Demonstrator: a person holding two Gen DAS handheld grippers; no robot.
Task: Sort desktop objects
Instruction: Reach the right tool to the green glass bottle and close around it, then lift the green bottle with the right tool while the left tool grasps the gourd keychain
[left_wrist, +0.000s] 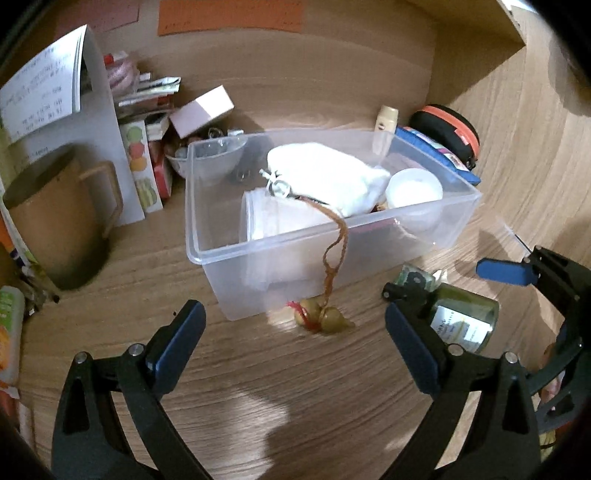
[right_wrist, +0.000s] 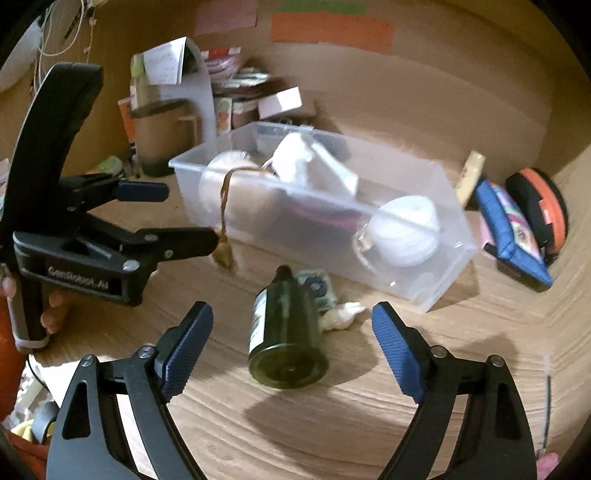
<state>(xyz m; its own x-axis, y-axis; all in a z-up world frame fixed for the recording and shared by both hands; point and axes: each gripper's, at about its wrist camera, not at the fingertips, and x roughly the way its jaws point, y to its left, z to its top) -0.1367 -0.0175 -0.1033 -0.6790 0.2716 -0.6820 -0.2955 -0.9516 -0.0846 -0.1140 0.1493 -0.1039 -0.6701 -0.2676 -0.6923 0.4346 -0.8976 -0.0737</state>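
Note:
A clear plastic box stands mid-desk with a white pouch, a white cup and a mesh bag inside. A brown cord hangs over its front wall; the small gourd charm on it lies on the desk. My left gripper is open, just in front of the charm. A dark green bottle lies on its side. My right gripper is open around the bottle's base, not touching.
A brown mug, papers and small boxes crowd the back left. A blue pouch, a black-orange case and a beige tube lie right of the box. A folded banknote and crumpled paper lie by the bottle.

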